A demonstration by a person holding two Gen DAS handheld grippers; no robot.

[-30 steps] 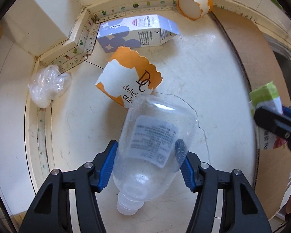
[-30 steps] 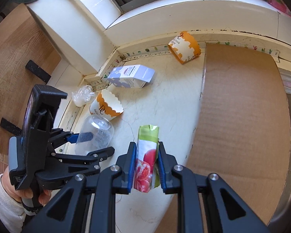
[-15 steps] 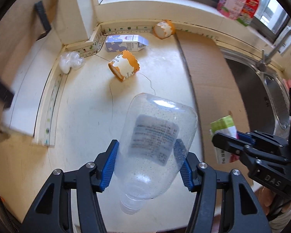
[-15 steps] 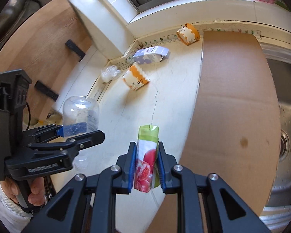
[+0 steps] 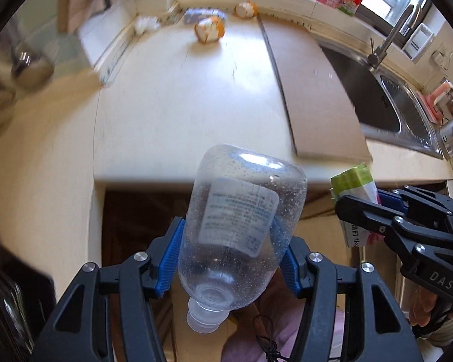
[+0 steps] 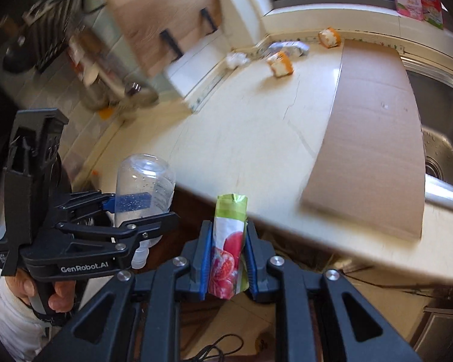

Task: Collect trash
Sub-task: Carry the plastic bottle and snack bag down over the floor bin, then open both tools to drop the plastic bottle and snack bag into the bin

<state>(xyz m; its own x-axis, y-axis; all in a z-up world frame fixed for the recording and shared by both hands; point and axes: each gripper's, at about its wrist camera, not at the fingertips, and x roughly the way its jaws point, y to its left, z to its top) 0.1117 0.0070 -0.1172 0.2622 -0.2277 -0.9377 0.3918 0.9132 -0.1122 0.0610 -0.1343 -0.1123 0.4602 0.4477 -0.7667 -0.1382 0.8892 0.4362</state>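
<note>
Clear plastic fills the middle of the left wrist view: a bottle point(image 5: 241, 229) sits neck-down between the blue pads of the left gripper point(image 5: 231, 256), whose fingers point(image 5: 169, 256) stand about half open and press on both sides of its belly. The bottle tilts a little to the right, its white label facing the camera and its open neck pointing back towards the handle. This gripper aims steeply downward, past the front edge of the cream table point(image 5: 178, 114), over a dark gap below it.

On the right, the right gripper point(image 6: 228, 256) points down at a shallower slant. Its fingers point(image 6: 203, 259) are nearly closed and clamp a flattened juice pouch point(image 6: 228, 247), green at the top with red fruit printed below, standing upright between the pads. The pouch too hangs in front of the table's edge, not above its surface.

In the right wrist view the left hand point(image 6: 42, 289), in a white sleeve, wraps around the left gripper's handle, and the two tools are side by side, near each other but apart.

Far back on the table lie two orange paper cups point(image 6: 280, 65), a blue-and-white carton point(image 6: 289, 48) and a crumpled plastic bag point(image 6: 235, 59) by the wall. A sheet of cardboard point(image 6: 374, 126) covers the table beside the sink point(image 5: 386, 102).
</note>
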